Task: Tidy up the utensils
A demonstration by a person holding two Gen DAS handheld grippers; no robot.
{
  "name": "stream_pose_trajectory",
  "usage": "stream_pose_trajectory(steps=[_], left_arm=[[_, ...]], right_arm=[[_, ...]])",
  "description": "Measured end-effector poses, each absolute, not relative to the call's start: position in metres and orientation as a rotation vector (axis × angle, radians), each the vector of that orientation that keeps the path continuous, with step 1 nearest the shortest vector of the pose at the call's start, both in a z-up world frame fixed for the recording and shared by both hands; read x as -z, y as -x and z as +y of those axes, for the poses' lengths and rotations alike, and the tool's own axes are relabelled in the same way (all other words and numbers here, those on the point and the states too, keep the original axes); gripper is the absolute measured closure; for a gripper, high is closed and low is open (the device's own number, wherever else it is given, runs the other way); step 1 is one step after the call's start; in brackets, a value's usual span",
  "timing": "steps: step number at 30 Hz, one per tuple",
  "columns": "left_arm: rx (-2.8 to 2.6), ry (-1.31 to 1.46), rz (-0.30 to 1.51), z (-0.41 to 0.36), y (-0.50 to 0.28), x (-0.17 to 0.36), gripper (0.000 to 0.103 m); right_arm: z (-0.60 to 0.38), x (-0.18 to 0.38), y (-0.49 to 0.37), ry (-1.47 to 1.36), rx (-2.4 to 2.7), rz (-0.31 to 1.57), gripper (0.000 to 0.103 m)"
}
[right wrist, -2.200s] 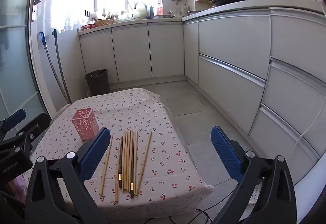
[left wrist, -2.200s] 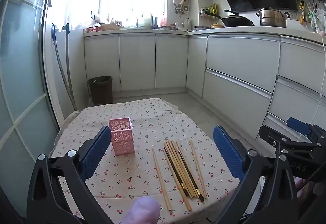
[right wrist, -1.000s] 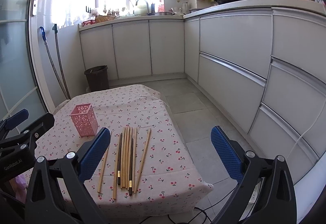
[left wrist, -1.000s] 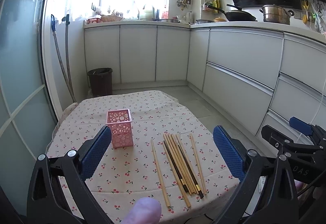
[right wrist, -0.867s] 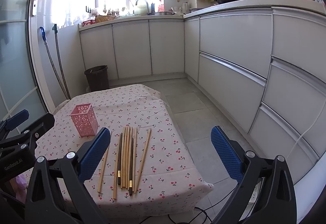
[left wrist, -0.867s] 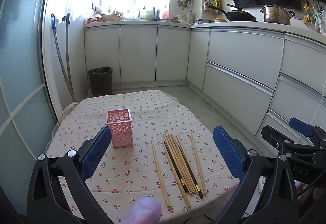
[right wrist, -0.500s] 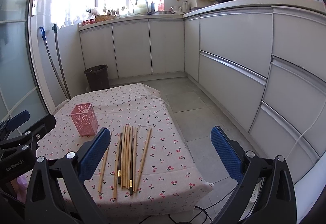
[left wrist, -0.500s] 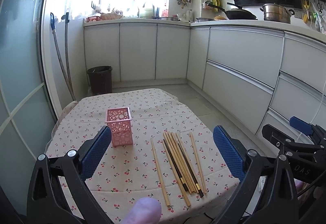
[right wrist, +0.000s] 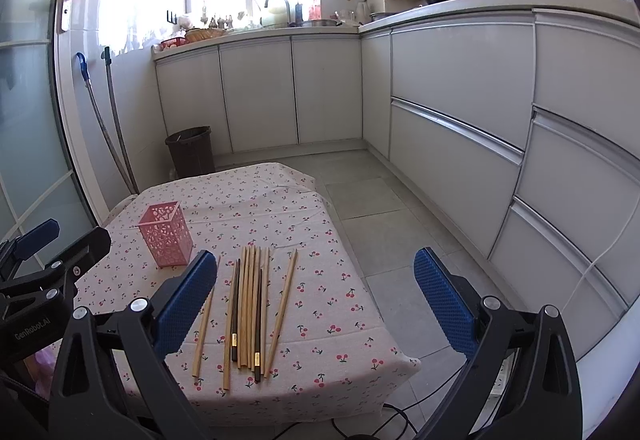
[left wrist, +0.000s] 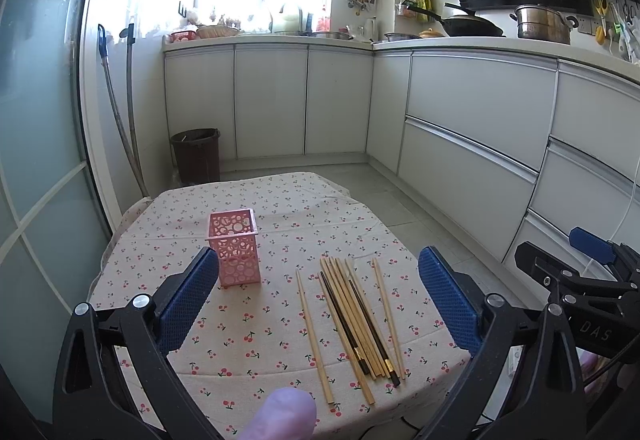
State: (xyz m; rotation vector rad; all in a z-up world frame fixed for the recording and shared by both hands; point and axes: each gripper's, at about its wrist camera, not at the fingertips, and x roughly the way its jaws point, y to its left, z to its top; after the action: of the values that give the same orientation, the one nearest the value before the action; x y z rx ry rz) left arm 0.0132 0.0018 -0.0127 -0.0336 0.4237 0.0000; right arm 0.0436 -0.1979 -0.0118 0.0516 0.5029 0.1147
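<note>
wooden chopsticks, perforated plastic holder, cotton tablecloth

Cherry-print table w/ pink holder, chopsticks

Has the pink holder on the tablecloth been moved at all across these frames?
No. The pink perforated holder keeps its place on the cherry-print tablecloth, left of the row of chopsticks; only the camera view drifts slightly. Neither pair of tongs touches it.

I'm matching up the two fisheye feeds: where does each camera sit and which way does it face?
Left wrist: rides the open left gripper, facing the pink holder and chopsticks; a fingertip shows.
Right wrist: rides the open right gripper, right of the table.
Both share holder, chopsticks, trash bin.
</note>
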Motion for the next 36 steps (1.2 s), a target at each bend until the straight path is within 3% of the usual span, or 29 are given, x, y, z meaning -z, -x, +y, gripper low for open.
stream_pose_trajectory(steps=[36], left_arm=[[-0.008,0.034,0.454,0.0035,-0.0179,0.0181,0.007]], right_arm=[[-0.1988,0.0126,-0.0421,-0.051,-0.118,0.508,0.007]])
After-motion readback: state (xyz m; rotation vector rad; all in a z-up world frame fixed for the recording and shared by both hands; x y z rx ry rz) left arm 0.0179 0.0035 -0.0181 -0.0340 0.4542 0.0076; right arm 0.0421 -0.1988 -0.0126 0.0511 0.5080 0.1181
